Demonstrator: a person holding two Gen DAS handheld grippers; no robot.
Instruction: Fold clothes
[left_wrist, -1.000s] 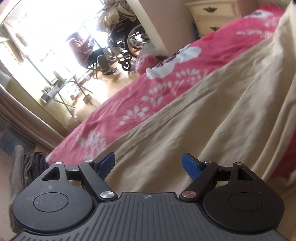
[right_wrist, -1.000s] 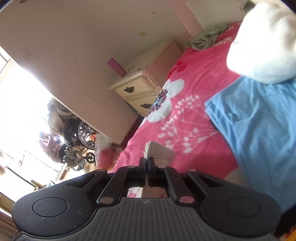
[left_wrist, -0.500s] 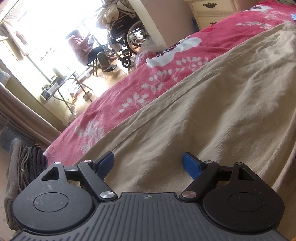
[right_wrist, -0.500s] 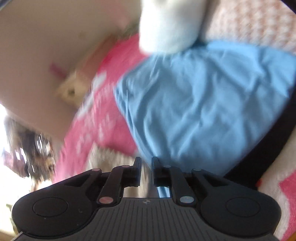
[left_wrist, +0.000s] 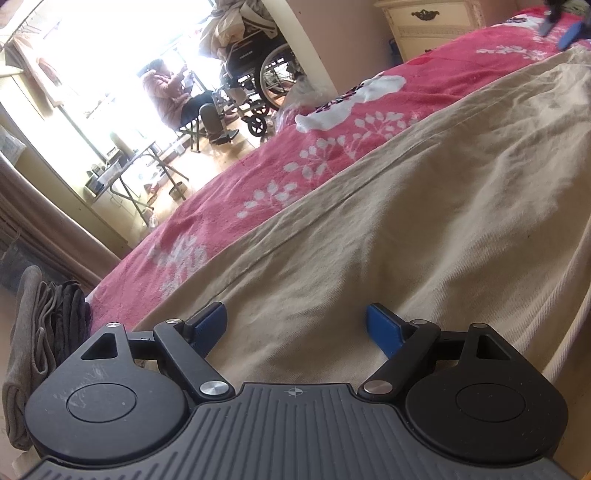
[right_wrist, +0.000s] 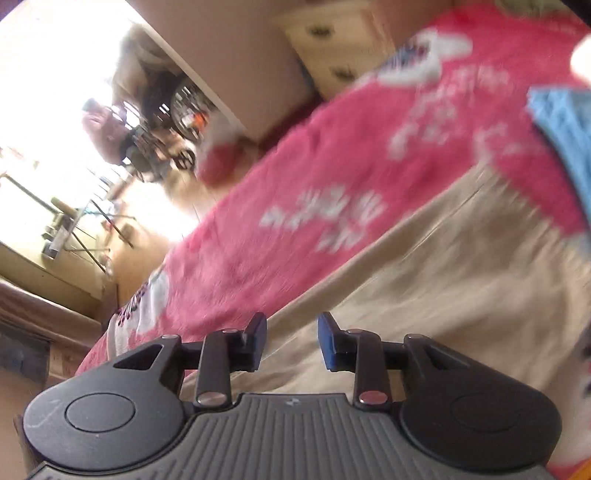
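Note:
A beige garment (left_wrist: 424, 229) lies spread on the pink flowered bedspread (left_wrist: 280, 173). My left gripper (left_wrist: 295, 326) hovers open just over its near part, nothing between the blue pads. The right wrist view is blurred by motion; there my right gripper (right_wrist: 291, 338) is over the beige garment (right_wrist: 461, 280) near its long seam, jaws opening, with no cloth between them. A blue garment (right_wrist: 565, 136) lies at the far right of that view. The right gripper's blue fingertips (left_wrist: 569, 31) show at the top right of the left wrist view.
A grey and dark pile of clothes (left_wrist: 44, 325) hangs at the bed's left edge. A cream nightstand (left_wrist: 432, 26), a wheelchair (left_wrist: 258, 70), a seated person (left_wrist: 173, 96) and a folding table (left_wrist: 136, 166) stand beyond the bed by the bright window.
The right gripper let go of the beige fold it held, swung across the blue garment and came down over the beige one, jaws parting. The beige garment settled flat. The left gripper stayed put.

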